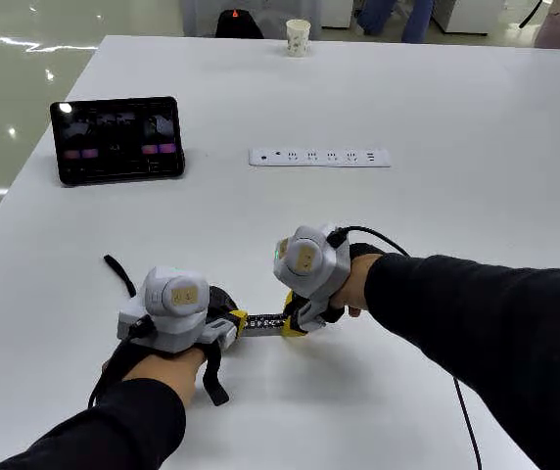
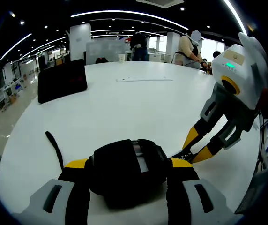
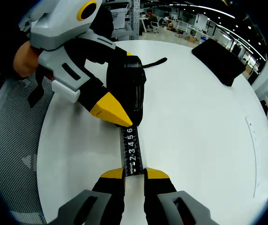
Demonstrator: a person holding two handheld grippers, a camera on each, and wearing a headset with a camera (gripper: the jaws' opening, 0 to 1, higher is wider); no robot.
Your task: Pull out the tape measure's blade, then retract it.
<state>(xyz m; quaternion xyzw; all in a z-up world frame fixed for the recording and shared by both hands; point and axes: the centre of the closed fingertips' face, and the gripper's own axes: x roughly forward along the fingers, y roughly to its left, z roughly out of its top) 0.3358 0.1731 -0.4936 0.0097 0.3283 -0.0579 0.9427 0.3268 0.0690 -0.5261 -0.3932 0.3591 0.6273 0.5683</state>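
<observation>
Tape measure [image 2: 124, 173] sits clamped in the left gripper [image 2: 129, 165], its short blade [image 3: 130, 150] running toward three o'clock, pinched by the right gripper [image 3: 134, 174].

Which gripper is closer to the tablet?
Left. The left gripper, holding the tape measure, is below and right of the tablet; the right gripper, pinching the blade, is farther right.

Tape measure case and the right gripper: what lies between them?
A short stretch of pulled-out blade, printed with numbers, runs from the black case to the right gripper, which pinches its end. The right gripper view shows it.
</observation>
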